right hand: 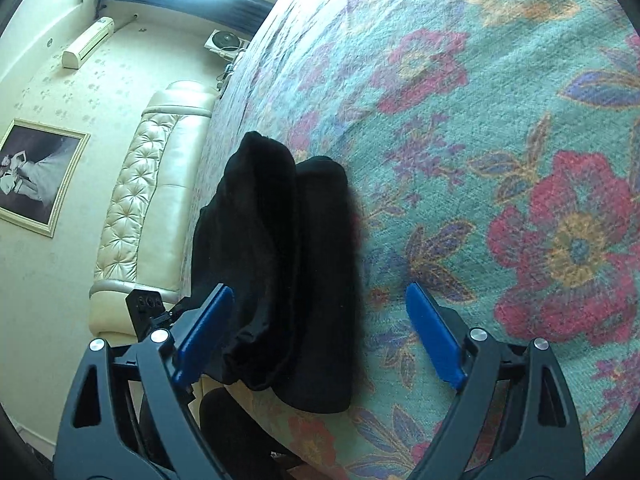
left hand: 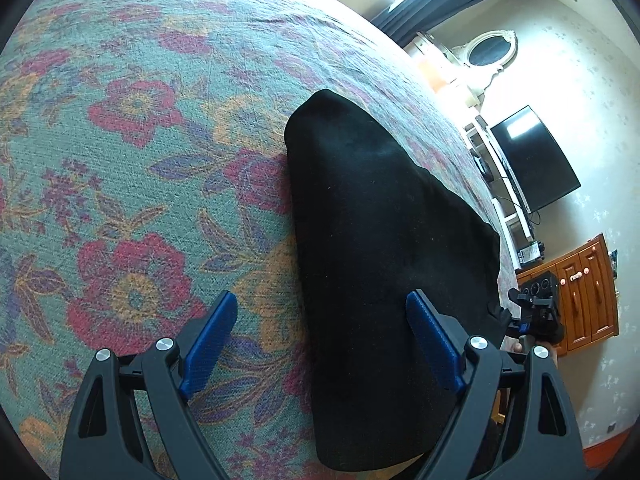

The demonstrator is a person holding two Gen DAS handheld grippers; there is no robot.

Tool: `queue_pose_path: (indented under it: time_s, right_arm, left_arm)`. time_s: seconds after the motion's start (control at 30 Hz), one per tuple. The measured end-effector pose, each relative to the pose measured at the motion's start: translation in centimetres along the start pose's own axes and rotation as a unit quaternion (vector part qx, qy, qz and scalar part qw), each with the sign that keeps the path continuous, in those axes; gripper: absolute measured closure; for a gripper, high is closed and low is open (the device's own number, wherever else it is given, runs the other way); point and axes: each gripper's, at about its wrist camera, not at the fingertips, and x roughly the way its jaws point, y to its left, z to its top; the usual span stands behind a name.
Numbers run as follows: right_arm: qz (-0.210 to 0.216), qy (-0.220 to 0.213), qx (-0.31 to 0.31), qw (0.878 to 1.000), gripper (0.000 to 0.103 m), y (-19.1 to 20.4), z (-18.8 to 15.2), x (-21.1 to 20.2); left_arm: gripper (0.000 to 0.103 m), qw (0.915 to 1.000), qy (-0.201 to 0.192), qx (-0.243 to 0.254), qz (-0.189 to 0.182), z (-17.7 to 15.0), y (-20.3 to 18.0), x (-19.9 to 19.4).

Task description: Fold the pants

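Note:
Black pants [left hand: 372,240] lie folded lengthwise on a floral bedspread [left hand: 140,160], near the bed's edge. In the right wrist view the pants [right hand: 280,248] show as two stacked layers, the upper one bunched toward the edge. My left gripper [left hand: 322,320] is open and empty, held above the pants' near end, its right finger over the cloth. My right gripper [right hand: 320,312] is open and empty, above the pants' near end. The other gripper shows at the pants' far corner in the left wrist view [left hand: 532,312] and behind my left finger in the right wrist view [right hand: 146,306].
The bedspread [right hand: 500,160] spreads wide beside the pants. A cream tufted headboard [right hand: 144,208] and framed picture [right hand: 38,176] stand beyond the bed edge. A black TV [left hand: 536,160], white shelf and wooden cabinet [left hand: 584,296] stand along the wall.

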Motion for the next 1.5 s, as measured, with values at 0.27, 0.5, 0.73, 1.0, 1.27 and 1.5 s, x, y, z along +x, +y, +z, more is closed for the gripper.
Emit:
queue_pose_path:
  time_s: [0.27, 0.5, 0.73, 1.0, 1.27, 1.5]
  right_arm:
    - [0.038, 0.046, -0.024, 0.998, 0.014, 1.8, 0.3, 3.3]
    - [0.040, 0.055, -0.041, 0.997, 0.014, 2.7, 0.2, 4.5]
    - [0.025, 0.057, -0.034, 0.998, 0.062, 2.1, -0.7, 5.6]
    - [0.044, 0.043, -0.043, 0.997, 0.072, 3.5, -1.0, 6.5]
    - [0.049, 0.040, -0.068, 0.996, 0.074, 5.6, -0.1, 7.8]
    - [0.061, 0.045, -0.077, 0.994, 0.074, 6.9, 1.2, 10.8]
  left_arm:
    - [0.015, 0.9989, 0.018, -0.014, -0.042, 1.2, 0.0, 2.6]
    - [0.014, 0.9946, 0.029, -0.034, -0.093, 1.8, -0.8, 4.1]
    - [0.028, 0.9974, 0.044, 0.018, -0.054, 1.2, -2.1, 4.6]
    - [0.071, 0.9977, 0.035, 0.053, -0.024, 0.9, -2.2, 4.0]
    - [0.077, 0.9976, 0.004, 0.067, -0.014, 1.8, -1.3, 1.9]
    - [0.077, 0.9983, -0.016, 0.057, 0.006, 2.6, 0.8, -0.1]
